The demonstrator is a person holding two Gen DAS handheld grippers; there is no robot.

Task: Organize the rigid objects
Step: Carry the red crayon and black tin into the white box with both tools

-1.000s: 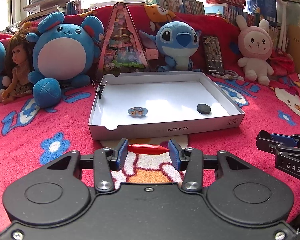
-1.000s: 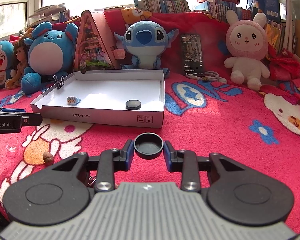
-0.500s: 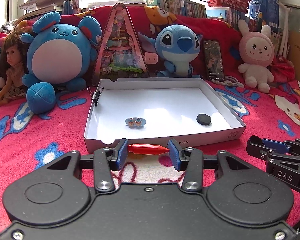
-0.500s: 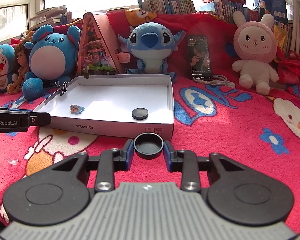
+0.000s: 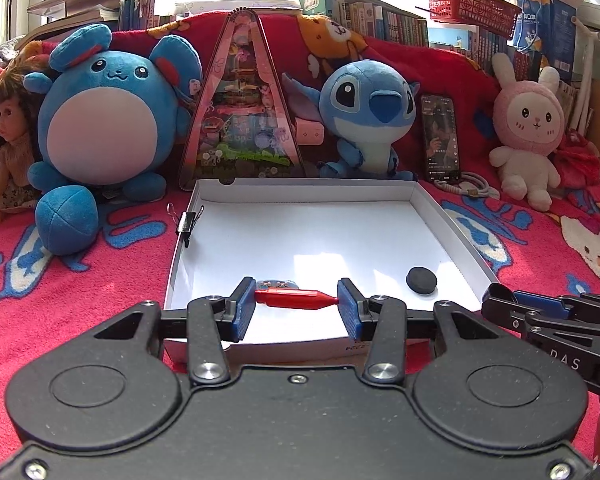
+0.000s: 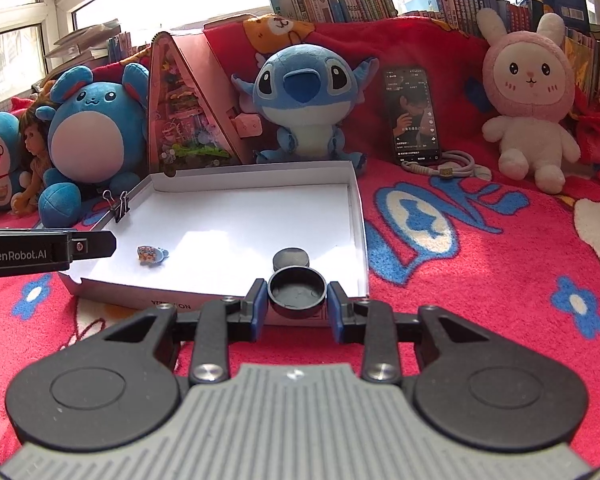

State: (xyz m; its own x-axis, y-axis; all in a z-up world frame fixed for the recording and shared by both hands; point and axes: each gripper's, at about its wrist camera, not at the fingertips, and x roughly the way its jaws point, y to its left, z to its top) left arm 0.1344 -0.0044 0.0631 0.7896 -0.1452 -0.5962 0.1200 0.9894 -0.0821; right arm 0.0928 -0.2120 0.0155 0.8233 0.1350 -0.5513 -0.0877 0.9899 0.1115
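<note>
- A red peg point(image 5: 296, 298) is held lengthwise between the blue pads of the left gripper point(image 5: 297, 309), its pointed tip pressed against the pad at 3 o'clock.
- In the left wrist view, the peg is seen over the near part of a shallow white box point(image 5: 452, 224), close above the box's 6 o'clock wall.
- A black round cap point(image 6: 297, 289), hollow side up, is clamped between the narrow-set pads of the right gripper point(image 6: 297, 307).
- In the right wrist view, the cap is seen over the box's near wall, towards its 5 o'clock corner.
- A black disc point(image 5: 421, 280) is seen lying on the box floor at about 4 o'clock; in the right wrist view it lies just beyond the held cap.
- A small patterned charm point(image 6: 151, 255) is seen on the box floor at about 7 o'clock; in the left wrist view it is partly hidden behind the peg.
- A black binder clip point(image 5: 187, 222) is fixed on the box's wall at 9 o'clock.
- The box is set on a red patterned blanket point(image 6: 480, 272).
- Beyond the box, at 12 o'clock, a blue plush toy point(image 5: 366, 116) and a triangular pink case point(image 5: 242, 112) are propped up.
- A phone point(image 5: 440, 138) is leaned at 1 o'clock, with a pink rabbit toy point(image 5: 528, 132) at 2 o'clock.
- A round blue toy point(image 5: 104, 120) and a doll point(image 5: 10, 148) are seen at 10 o'clock.
</note>
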